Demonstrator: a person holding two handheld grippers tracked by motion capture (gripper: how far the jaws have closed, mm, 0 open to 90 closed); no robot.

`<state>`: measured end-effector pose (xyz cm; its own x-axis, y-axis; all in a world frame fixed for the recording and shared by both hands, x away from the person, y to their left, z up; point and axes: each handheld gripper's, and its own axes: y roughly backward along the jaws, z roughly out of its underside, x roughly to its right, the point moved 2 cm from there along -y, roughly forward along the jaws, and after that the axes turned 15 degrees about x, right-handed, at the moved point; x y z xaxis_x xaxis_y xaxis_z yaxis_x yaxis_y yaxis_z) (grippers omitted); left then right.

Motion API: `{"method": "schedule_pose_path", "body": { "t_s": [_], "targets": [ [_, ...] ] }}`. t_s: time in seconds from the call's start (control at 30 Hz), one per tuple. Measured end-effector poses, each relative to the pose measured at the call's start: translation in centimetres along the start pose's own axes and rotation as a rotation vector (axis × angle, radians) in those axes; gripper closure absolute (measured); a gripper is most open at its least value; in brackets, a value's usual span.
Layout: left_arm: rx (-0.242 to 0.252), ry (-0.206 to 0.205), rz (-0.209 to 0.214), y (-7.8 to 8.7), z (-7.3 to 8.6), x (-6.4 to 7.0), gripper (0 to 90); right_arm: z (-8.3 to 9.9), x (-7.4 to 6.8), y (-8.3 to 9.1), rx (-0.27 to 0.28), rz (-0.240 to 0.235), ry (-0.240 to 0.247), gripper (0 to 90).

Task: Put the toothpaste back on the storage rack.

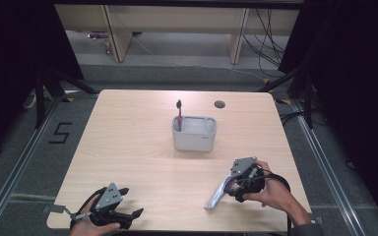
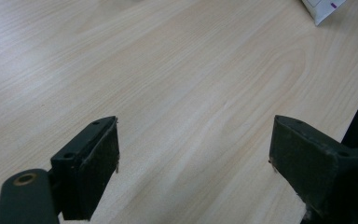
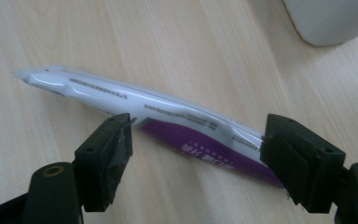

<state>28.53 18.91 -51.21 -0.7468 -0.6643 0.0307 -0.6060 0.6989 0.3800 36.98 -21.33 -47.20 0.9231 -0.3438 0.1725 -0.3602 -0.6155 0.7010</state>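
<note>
Pale wood table (image 1: 138,147), pretty bare. Left gripper (image 1: 128,202) is held at the near edge, jaws wide apart over nothing. Right gripper (image 1: 226,184), jaws spread, is set around a tube (image 3: 168,121) lying flat, not clamped. Farther back, a white holder (image 1: 194,132) with a toothbrush (image 1: 179,114) is seen.

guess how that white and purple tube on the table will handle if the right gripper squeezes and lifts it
The tube looks flattened and creased, so it will probably dent between the open right gripper jaws. Its glossy skin may slip. Lying flat, it seems unlikely to roll.
</note>
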Motion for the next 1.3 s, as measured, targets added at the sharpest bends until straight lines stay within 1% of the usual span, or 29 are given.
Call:
{"method": "schedule_pose_path", "body": {
  "t_s": [0.03, 0.07, 0.17, 0.2, 0.23, 0.27, 0.3, 0.37, 0.4, 0.43, 0.5, 0.63, 0.67, 0.7, 0.73, 0.77, 0.83, 0.87, 0.9, 0.93, 1.0, 1.03, 1.07, 1.1, 1.13, 1.17, 1.2, 1.23, 1.3],
  "targets": [
    [-0.007, 0.0, -0.004, 0.1, -0.1, 0.0, 15.4, 0.0, 0.2, -0.1, -0.012, -0.008, 0.002, 26.2],
    [-0.011, -0.003, 0.008, 0.1, -0.1, -0.1, 15.4, 0.0, 0.4, -0.4, -0.02, -0.022, -0.008, 27.1],
    [-0.009, -0.002, -0.001, 0.1, 0.0, -0.1, 15.4, 0.0, 0.8, -0.7, -0.022, -0.031, 0.006, 27.6],
    [0.005, 0.015, -0.007, 0.0, 0.0, 0.0, 15.4, 0.0, 0.8, -0.7, -0.035, -0.04, -0.008, 27.9],
    [0.005, 0.017, -0.008, -0.1, 0.0, 0.0, 15.4, 0.0, 1.1, -0.9, -0.044, -0.055, 0.01, 27.9],
    [0.006, 0.018, -0.01, 0.0, 0.0, 0.0, 15.4, 0.0, 1.1, -1.0, -0.062, -0.053, 0.001, 27.9],
    [0.009, 0.019, -0.009, 0.0, 0.0, 0.0, 15.4, -0.1, 1.3, -1.1, -0.066, -0.061, 0.019, 27.8],
    [0.007, 0.023, -0.009, 0.0, 0.0, 0.0, 15.5, -0.2, 1.4, -1.4, -0.076, -0.081, 0.02, 27.8],
    [0.004, 0.017, -0.011, 0.0, 0.0, 0.0, 15.5, -0.2, 1.4, -1.6, -0.107, -0.106, 0.002, 27.8],
    [0.003, 0.018, -0.011, 0.0, 0.0, 0.0, 15.5, -0.2, 1.4, -1.6, -0.107, -0.106, 0.002, 27.8],
    [-0.002, 0.016, -0.019, 0.1, -0.1, 0.0, 15.5, -0.3, 1.6, -2.0, -0.105, -0.122, 0.032, 25.0],
    [0.005, 0.022, -0.011, 0.0, 0.0, 0.0, 15.5, -0.5, 1.7, -2.4, -0.118, -0.138, 0.048, 24.4],
    [-0.012, 0.003, -0.004, 0.1, -0.1, -0.1, 15.5, -0.5, 1.7, -2.4, -0.135, -0.138, 0.044, 23.8],
    [-0.011, 0.004, -0.004, 0.1, -0.1, -0.1, 15.5, -0.6, 1.9, -2.6, -0.128, -0.158, 0.083, 23.8],
    [-0.012, 0.004, -0.004, 0.1, -0.1, -0.1, 15.6, -0.7, 1.8, -2.6, -0.143, -0.148, 0.059, 24.0],
    [-0.017, 0.003, -0.007, 0.2, -0.1, -0.1, 15.6, -0.7, 1.9, -2.7, -0.137, -0.158, 0.074, 23.7],
    [-0.019, 0.0, -0.013, 0.2, -0.1, 0.0, 15.6, -0.5, 1.8, -2.7, -0.154, -0.172, 0.045, 24.0],
    [-0.009, 0.001, -0.013, 0.2, -0.1, -0.1, 15.6, -0.5, 1.8, -2.9, -0.159, -0.196, 0.064, 25.0],
    [0.004, 0.016, -0.018, 0.1, -0.1, 0.0, 15.6, -0.5, 1.8, -2.9, -0.159, -0.196, 0.064, 25.0],
    [0.006, 0.02, -0.017, 0.1, -0.1, 0.0, 15.6, -0.2, 1.5, -3.1, -0.19, -0.205, 0.073, 27.4],
    [-0.008, 0.008, -0.007, 0.2, -0.1, -0.1, 15.6, -0.1, 1.3, -3.2, -0.206, -0.201, 0.065, 29.2],
    [-0.007, 0.019, -0.001, 0.2, -0.2, 0.1, 15.6, 0.0, 1.2, -3.2, -0.22, -0.19, 0.076, 31.1],
    [-0.009, 0.016, 0.001, 0.2, -0.2, 0.0, 15.6, 0.0, 1.0, -3.0, -0.245, -0.169, 0.048, 34.7],
    [-0.003, 0.028, -0.007, 0.1, -0.2, 0.2, 15.6, 0.0, 1.3, -3.0, -0.248, -0.17, 0.088, 37.2],
    [0.004, 0.03, -0.011, 0.0, -0.1, 0.2, 15.6, 0.0, 1.3, -3.0, -0.248, -0.17, 0.088, 37.2],
    [0.014, 0.02, -0.003, 0.0, -0.1, 0.2, 15.6, 0.0, 1.3, -3.1, -0.247, -0.18, 0.108, 42.9],
    [-0.005, 0.0, -0.003, 0.1, -0.1, 0.1, 15.6, 0.0, 1.3, -3.1, -0.247, -0.18, 0.108, 42.9],
    [-0.014, -0.003, 0.004, 0.2, -0.2, 0.0, 15.6, 0.0, 1.4, -3.0, -0.237, -0.196, 0.119, 46.1],
    [-0.008, 0.009, 0.0, 0.1, -0.2, 0.1, 15.6, 0.0, 1.4, -3.0, -0.243, -0.191, 0.116, 46.7]
  ]
}}
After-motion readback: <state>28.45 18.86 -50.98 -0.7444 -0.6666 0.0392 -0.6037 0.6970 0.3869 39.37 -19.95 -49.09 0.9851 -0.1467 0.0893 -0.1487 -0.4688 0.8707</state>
